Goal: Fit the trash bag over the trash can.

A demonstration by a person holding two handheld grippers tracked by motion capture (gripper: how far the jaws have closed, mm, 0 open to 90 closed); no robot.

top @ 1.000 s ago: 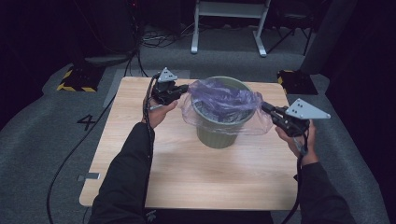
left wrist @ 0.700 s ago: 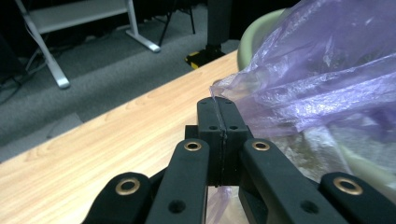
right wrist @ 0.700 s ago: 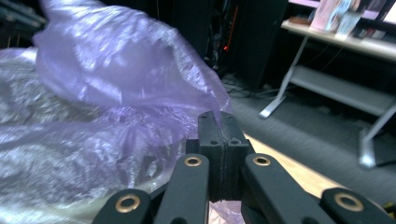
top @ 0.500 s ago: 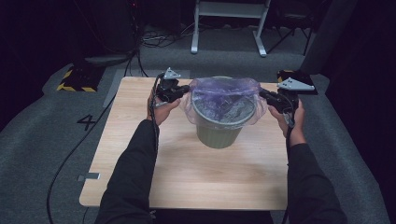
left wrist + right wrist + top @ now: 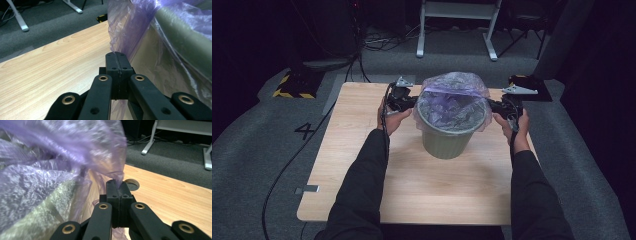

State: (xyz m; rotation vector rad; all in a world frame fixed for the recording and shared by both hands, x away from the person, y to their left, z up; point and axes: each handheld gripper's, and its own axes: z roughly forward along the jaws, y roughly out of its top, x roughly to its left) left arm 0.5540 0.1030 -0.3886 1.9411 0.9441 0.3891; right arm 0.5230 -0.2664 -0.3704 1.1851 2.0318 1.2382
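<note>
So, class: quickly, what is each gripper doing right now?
Left gripper: shut on the bag.
Right gripper: shut on the bag.

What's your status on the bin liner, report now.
Left gripper shut on purple bag, right gripper shut on it too, opposite sides. Bag draped over green bin rim, film overhanging outside. Nothing in the way on the table.

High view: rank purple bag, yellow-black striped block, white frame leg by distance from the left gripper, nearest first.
From the left gripper:
1. purple bag, pinched in its jaws, just to the right.
2. yellow-black striped block, on the floor off the table's left corner.
3. white frame leg, on the floor beyond the table.
</note>
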